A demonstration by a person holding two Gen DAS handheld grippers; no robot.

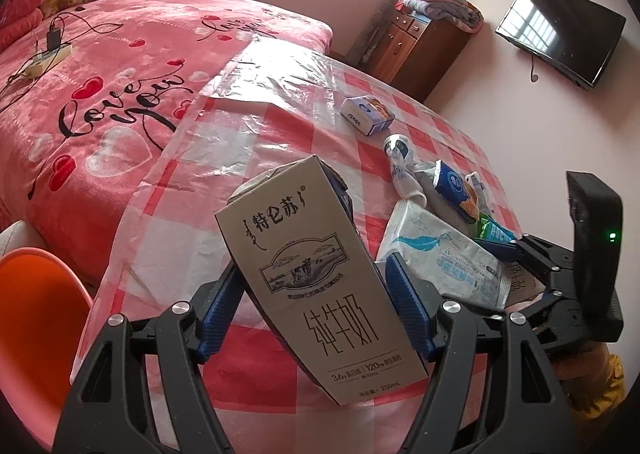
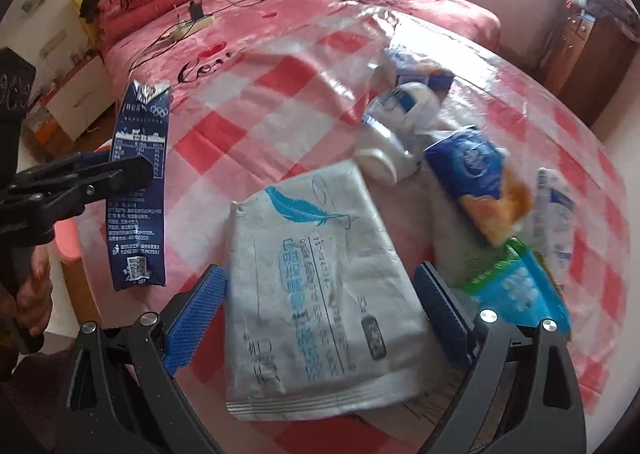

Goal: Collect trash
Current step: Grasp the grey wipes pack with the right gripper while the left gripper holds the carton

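Your left claw [image 1: 316, 286] clamps the milk carton [image 1: 308, 270], long axis near upright, top tilted left; right claw [image 2: 320, 318] gapes wide, empty, straddling the white pouch [image 2: 316, 294] on the tabletop [image 2: 248, 102].

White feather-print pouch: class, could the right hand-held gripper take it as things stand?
Probably yes: the right hand-held gripper is open, its fingers either side of the white feather-print pouch, nothing lying on top.
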